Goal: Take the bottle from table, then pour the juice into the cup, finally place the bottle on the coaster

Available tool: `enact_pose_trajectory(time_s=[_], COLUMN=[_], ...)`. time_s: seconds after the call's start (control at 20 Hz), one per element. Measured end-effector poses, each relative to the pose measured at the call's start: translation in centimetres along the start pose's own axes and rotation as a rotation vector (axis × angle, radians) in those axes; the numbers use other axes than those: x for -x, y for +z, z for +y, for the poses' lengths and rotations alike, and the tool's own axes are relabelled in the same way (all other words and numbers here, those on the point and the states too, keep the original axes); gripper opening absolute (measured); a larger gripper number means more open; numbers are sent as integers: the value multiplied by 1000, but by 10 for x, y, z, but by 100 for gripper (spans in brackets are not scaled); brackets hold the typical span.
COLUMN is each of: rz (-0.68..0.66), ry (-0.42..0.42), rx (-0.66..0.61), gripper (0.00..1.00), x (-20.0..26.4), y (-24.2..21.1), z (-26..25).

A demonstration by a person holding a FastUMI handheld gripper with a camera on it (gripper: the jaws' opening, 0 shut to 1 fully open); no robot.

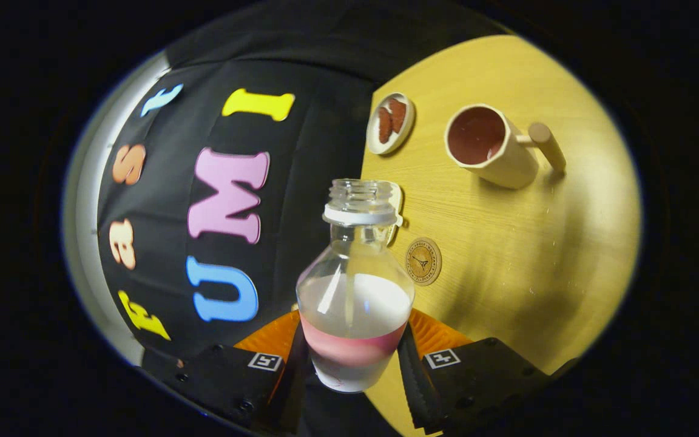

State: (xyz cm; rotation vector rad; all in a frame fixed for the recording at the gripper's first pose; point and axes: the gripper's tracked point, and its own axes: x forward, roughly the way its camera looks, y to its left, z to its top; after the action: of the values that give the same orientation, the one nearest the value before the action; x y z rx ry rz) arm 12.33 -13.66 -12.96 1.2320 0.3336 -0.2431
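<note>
Table: pale yellow wood-grain table top [519, 255], tilted in the view, extending to the right of and beyond the gripper; its far-left edge meets the black cloth wall.
Gripper: black two-finger gripper [354, 358] with orange backing, at the near end of the scene; jaws narrowed to the width of the bottle body.
Fingers: ribbed black pads [413, 370] press against the bottle's lower body from the left and the right; both are in contact.
Bottle: clear plastic bottle [354, 303] with an open threaded neck and a white collar ring, held between the fingers; the neck points away from the gripper, toward the far side. No cap is on the neck.
Juice: pink liquid [349, 349] lies in a band in the lower part of the bottle, close to the fingers.
Cup: cream-coloured cup [510, 164] with a wooden peg handle on its right, well beyond the fingers and to the right of the bottle neck; its interior shows a reddish-pink colour.
Dish: small round white dish [407, 130] holding reddish-brown pieces, left of the cup, near the far table edge.
Coaster: round wooden coaster [423, 261] with a printed emblem, flat on the table just right of the bottle's shoulder, between bottle and cup.
Obstruction: a pale object directly behind the bottle neck is largely hidden; cannot be identified.
</note>
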Motion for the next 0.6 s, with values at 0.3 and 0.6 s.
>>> enact_pose_trajectory(time_s=[0.3,0.6], rz=[-109,-230], ry=[-39,-112], rx=[604,1039], gripper=[70,70], x=[15,-14], y=[1,12], z=[12,25])
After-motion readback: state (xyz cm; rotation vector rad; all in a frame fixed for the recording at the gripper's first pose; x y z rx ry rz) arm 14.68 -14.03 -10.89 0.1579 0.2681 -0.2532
